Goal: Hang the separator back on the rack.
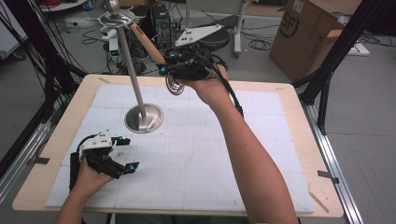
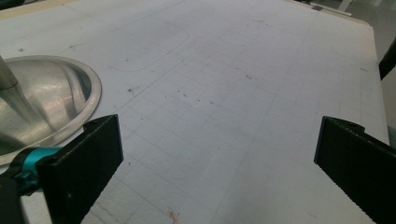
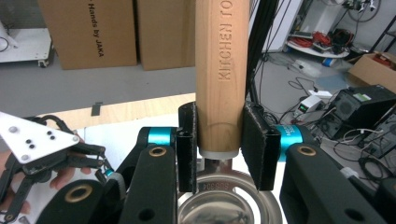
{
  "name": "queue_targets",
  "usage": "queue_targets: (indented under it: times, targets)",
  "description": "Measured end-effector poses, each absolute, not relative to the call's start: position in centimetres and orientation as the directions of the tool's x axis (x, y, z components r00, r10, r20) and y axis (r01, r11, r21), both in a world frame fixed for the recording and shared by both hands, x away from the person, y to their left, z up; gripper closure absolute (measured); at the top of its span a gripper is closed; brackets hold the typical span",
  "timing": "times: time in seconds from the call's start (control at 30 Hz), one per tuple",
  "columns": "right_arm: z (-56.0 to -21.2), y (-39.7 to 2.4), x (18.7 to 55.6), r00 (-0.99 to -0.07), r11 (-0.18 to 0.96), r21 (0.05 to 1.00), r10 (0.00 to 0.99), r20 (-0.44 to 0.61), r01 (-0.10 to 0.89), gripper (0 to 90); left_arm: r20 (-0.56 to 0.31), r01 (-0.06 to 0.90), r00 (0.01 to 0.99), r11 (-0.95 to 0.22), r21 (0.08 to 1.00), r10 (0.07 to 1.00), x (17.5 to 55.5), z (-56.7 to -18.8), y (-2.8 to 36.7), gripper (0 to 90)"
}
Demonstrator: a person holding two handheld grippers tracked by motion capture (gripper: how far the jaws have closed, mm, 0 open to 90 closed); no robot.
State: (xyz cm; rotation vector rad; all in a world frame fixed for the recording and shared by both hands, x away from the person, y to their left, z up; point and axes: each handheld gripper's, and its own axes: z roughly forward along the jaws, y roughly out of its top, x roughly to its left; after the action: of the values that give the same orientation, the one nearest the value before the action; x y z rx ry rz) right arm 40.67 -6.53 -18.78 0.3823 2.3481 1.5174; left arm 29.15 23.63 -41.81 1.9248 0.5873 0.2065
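A steel stand rises from a round base (image 1: 144,117) (image 2: 46,93) on the white mat, its thin pole (image 1: 130,65) ending in a hooked top (image 1: 114,16). My right gripper (image 1: 168,62) (image 3: 221,135) hovers above the table's far edge, right of the pole, and is shut on the wooden handle (image 1: 148,44) (image 3: 221,70) of a kitchen utensil. The handle slants up toward the stand's top, and the steel head (image 1: 175,86) (image 3: 229,205) hangs below the jaws. Near the front left, my left gripper (image 1: 127,152) (image 2: 215,154) rests low with its jaws open and nothing between them.
The white gridded mat (image 1: 201,154) covers a wooden table (image 1: 299,140). Behind the table stand a cardboard box (image 1: 308,37), computer gear and floor cables (image 1: 154,18). Black frame legs (image 1: 327,79) flank the right side, and rails run along the left.
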Motion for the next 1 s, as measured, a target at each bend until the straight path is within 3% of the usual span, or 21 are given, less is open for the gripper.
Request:
queue_targets:
  times: [1.0]
  targets:
    - [-19.2, -4.7, 42.4, -0.899, 0.392, 0.915, 0.428, -0.091, 0.094, 68.7, -0.119, 0.305, 0.864, -0.320, 0.897, 0.489, 29.2, -41.9, 23.6, 1.7]
